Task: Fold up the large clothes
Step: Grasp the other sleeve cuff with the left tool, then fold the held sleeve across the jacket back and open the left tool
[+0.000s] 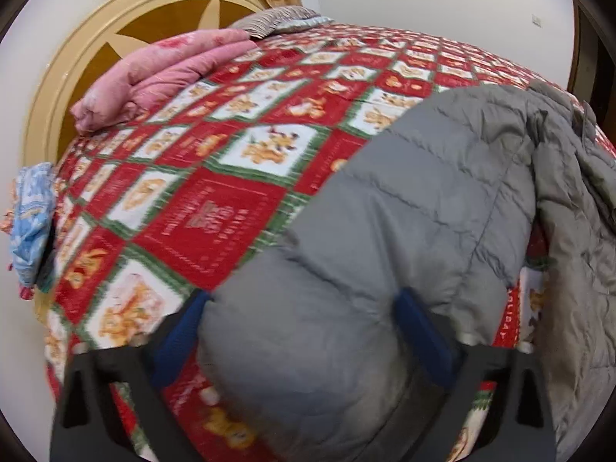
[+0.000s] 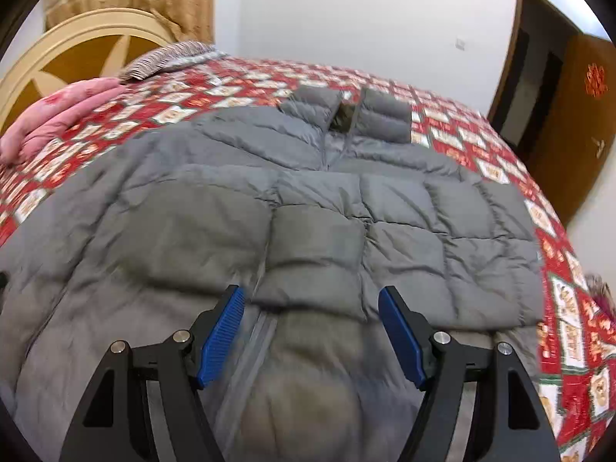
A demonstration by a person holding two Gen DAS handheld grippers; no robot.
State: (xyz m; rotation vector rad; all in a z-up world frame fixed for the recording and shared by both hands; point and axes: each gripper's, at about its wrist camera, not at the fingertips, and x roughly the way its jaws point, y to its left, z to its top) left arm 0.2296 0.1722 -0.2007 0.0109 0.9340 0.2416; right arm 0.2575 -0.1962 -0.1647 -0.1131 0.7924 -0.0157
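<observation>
**Now: grey jacket between both grippers**

Left gripper (image 1: 302, 304) straddles a puffy sleeve of the quilted grey jacket (image 2: 308, 200); whether its pads press it, I cannot tell. Right gripper (image 2: 311, 308) hangs released over the jacket's folded sleeve, on the red patchwork bed (image 1: 215, 208).

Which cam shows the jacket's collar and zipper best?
Right wrist. The grey puffer jacket lies spread front-up there, its collar and zipper in plain sight at the far end. The left wrist view shows only a puffy sleeve between that gripper's fingers; collar and zipper are not visible.
</observation>
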